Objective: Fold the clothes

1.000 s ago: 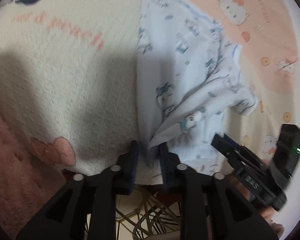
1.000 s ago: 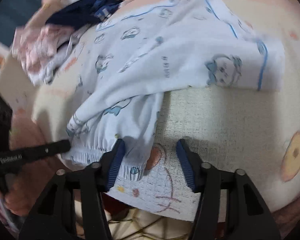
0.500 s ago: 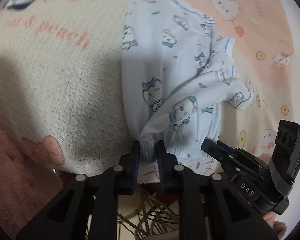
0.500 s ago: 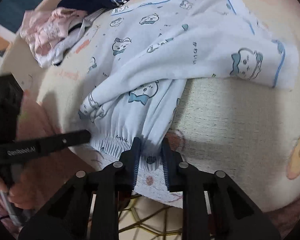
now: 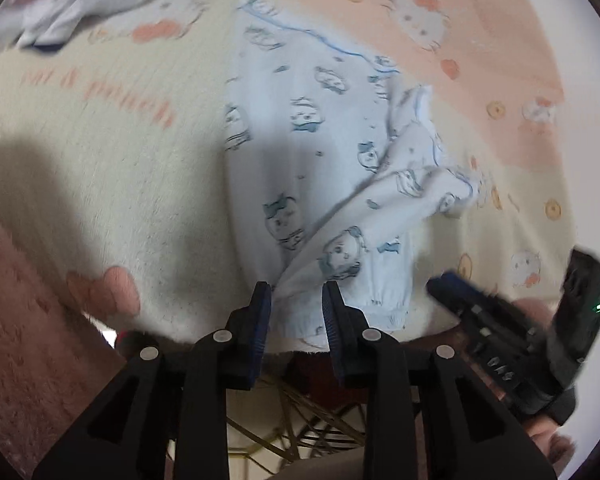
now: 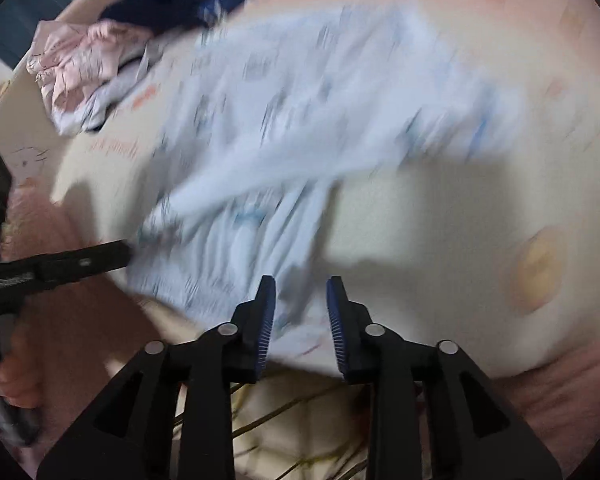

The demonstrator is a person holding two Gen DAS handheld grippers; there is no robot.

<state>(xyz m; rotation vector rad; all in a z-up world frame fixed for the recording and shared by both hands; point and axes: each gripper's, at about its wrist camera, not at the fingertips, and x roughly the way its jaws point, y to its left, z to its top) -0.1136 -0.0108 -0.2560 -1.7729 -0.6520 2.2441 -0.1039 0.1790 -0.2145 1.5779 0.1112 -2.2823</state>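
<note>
Left wrist view: left gripper [image 5: 296,304], jaws just reopened, straddles the pyjama [image 5: 320,184] hem on a blanket [image 5: 140,184]. Right gripper [image 6: 300,308] has likewise parted, apparently gripping nothing amid blur.

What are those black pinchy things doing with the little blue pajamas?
A person holds a gripper in each hand over a pale blue printed pajama top spread on a cream cartoon blanket. The left gripper and right gripper sit at its elastic hem, and both have just been opening, so the fingers now stand apart with the fabric loose between them. More clothes lie piled behind.
</note>
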